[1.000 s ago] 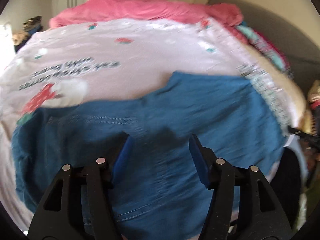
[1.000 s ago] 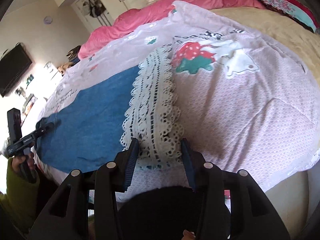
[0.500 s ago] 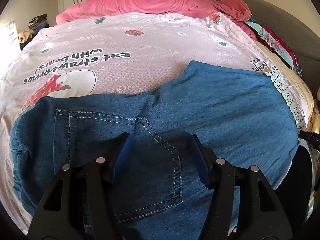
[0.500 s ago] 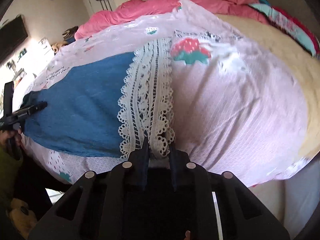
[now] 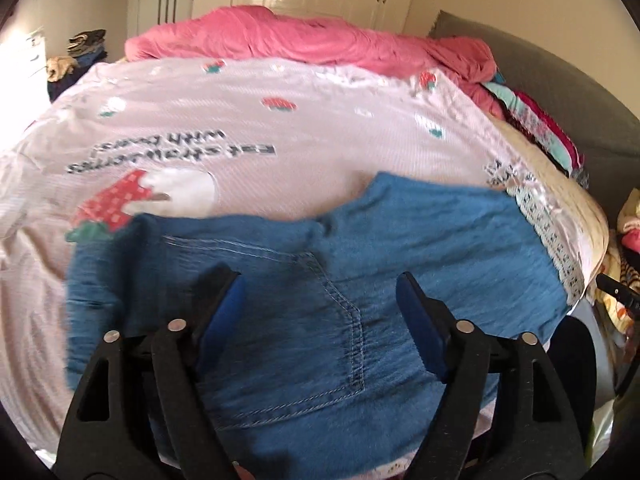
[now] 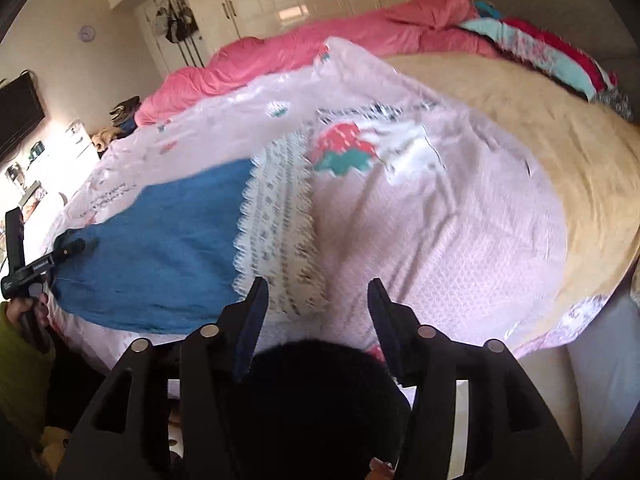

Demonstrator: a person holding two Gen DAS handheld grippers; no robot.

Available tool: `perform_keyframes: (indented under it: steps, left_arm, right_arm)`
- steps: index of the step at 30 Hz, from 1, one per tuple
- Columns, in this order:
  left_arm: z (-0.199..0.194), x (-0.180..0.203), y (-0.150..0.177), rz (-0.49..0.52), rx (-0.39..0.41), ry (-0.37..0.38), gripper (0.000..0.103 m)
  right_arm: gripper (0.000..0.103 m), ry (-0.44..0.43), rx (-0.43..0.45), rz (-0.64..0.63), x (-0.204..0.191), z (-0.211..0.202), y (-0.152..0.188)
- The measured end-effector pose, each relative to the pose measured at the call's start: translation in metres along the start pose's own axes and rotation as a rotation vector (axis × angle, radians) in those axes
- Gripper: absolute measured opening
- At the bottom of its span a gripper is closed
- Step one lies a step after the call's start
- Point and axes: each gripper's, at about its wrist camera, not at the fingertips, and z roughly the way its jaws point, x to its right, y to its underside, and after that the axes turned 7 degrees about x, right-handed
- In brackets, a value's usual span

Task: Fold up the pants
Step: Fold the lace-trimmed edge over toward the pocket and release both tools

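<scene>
Left gripper (image 5: pixel 320 304), right gripper (image 6: pixel 316 300): black angular frames, silver rivets, blue finger pads (image 5: pixel 420 320). Olive-green sleeve (image 6: pixel 16 360), lower left of frame.

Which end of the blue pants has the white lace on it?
The leg end of the pants, by the right claw, has the lace trim. The left claw's pocket end is plain denim.

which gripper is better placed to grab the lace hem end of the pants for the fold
Right. The right gripper is open directly in front of the lace hem, while the left gripper hovers open over the back pocket at the other end.
</scene>
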Motion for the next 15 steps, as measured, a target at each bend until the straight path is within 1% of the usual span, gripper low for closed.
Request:
perform_keyframes:
  steps: [1,3,4,5,6,9,12,13,15]
  left_arm:
    - [-0.004,0.000,-0.002,-0.002,0.006,-0.011,0.072]
    - [-0.007,0.000,-0.004,-0.014,0.003,-0.013,0.075]
    - [-0.007,0.003,-0.006,-0.017,-0.002,-0.010,0.076]
    - [-0.008,0.010,-0.008,-0.004,0.001,0.011,0.076]
    - [-0.008,0.019,-0.010,0.028,0.008,0.031,0.078]
    - [0.007,0.032,-0.013,0.082,-0.008,0.019,0.081]
    - [0.033,0.021,-0.014,0.051,-0.067,-0.004,0.082]
    - [0.040,0.015,-0.015,0.041,-0.084,-0.018,0.082]
    - [0.056,-0.007,-0.013,0.004,-0.136,-0.059,0.081]
  right_arm:
    - [0.058,-0.013,0.002,-0.018,-0.007,0.002,-0.002]
    - [0.058,-0.039,0.007,-0.065,-0.029,0.009,-0.009]
    - [0.061,-0.060,0.005,-0.084,-0.041,0.014,-0.013]
    - [0.064,-0.082,0.004,-0.108,-0.053,0.020,-0.016]
    - [0.068,-0.100,0.005,-0.139,-0.068,0.028,-0.019]
    - [0.070,-0.117,-0.025,-0.200,-0.101,0.057,-0.028]
    - [0.070,-0.111,-0.066,-0.223,-0.120,0.089,-0.035]
    - [0.070,-0.094,-0.077,-0.238,-0.124,0.099,-0.037]
    - [0.070,-0.070,-0.096,-0.264,-0.128,0.115,-0.040]
